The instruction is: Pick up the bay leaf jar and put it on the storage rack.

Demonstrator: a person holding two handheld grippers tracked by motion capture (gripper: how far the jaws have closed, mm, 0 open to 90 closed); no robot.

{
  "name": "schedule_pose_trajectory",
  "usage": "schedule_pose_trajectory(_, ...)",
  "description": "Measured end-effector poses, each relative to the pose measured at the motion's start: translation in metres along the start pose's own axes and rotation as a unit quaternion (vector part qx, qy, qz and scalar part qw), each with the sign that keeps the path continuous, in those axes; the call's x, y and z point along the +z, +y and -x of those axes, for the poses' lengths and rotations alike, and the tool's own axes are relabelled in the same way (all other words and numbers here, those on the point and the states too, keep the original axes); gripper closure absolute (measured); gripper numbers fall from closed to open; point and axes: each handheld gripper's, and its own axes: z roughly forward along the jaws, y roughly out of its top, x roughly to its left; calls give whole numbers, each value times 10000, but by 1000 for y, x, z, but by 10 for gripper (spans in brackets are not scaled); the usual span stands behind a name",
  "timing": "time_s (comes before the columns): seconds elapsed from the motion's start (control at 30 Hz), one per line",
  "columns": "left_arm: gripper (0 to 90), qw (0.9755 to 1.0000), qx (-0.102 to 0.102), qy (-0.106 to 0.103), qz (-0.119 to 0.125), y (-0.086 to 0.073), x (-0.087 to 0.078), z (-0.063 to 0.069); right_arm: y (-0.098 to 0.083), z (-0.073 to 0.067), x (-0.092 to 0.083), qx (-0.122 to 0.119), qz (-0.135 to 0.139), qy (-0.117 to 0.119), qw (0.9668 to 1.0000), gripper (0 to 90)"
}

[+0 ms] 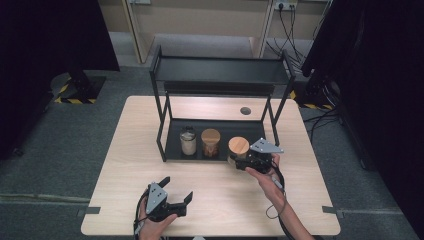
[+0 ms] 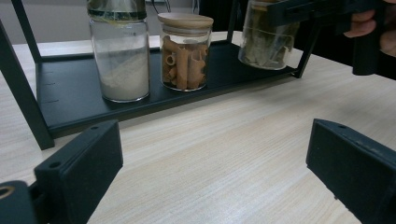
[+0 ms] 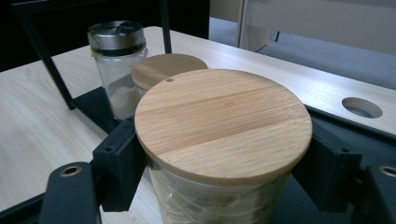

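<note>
At the bottom of the high view, the left gripper (image 1: 176, 200) is kept open and empty on the table (image 1: 120, 165), presumably in reserve. Right of centre, the wooden-lidded jar (image 1: 238, 146) is clamped below its lid by the right gripper (image 1: 239, 161), at the shelf rack (image 1: 172, 131) edge beside the pasta jar (image 1: 210, 142).

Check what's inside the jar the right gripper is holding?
Through the glass of the jar, pale green-grey dried leaves show. The right gripper and wooden lid cover its upper part, so fill level is unclear.

Black rack (image 1: 172, 149), pale wooden jar lids (image 3: 223, 121)
</note>
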Motion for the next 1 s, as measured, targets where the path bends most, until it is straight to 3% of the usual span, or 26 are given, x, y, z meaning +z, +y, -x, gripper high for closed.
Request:
schedule_pose_trajectory(0.53,32,10000,4,-15,3,0,0,0,4,6,29,80,-121,-218,9997,254)
schedule_pose_trajectory(1.0,32,10000,-5,-19,3,0,0,0,5,7,50,60,-232,-269,9994,254)
